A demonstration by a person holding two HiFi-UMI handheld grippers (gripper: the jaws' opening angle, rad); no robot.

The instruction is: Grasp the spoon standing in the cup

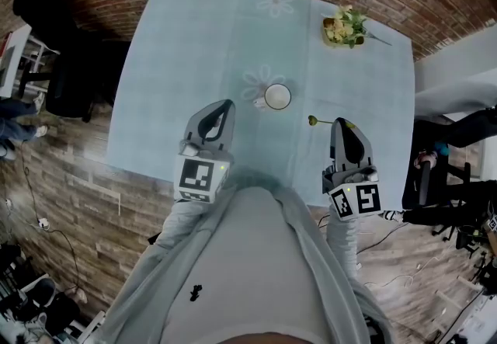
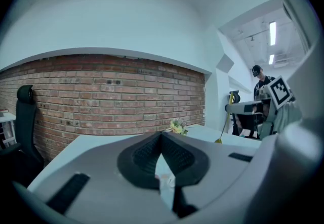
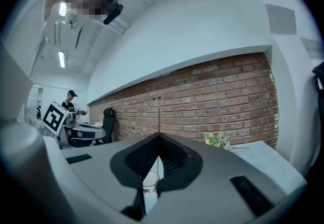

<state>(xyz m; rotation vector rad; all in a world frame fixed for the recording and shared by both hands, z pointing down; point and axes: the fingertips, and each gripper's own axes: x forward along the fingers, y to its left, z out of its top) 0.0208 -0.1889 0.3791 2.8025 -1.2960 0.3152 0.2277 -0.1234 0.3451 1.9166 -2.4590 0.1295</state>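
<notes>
A white cup (image 1: 277, 96) stands mid-table on the pale blue cloth (image 1: 194, 39). My right gripper (image 1: 340, 122) is to the right of the cup, shut on a thin gold spoon (image 1: 314, 120) that is out of the cup; its bowl end points left toward the cup. In the right gripper view the spoon's handle (image 3: 159, 117) sticks up past the closed tips of the right gripper (image 3: 158, 136), and the cup (image 3: 151, 183) shows through the gap below. My left gripper (image 1: 224, 104) is shut and empty, just left of the cup. In the left gripper view the spoon (image 2: 221, 134) hangs at the right.
A small bunch of yellow flowers (image 1: 345, 26) lies at the table's far right corner. A black office chair (image 1: 54, 47) stands left of the table. Desks, chairs and a person (image 2: 259, 84) are off the right side. A brick wall (image 3: 212, 101) runs behind the table.
</notes>
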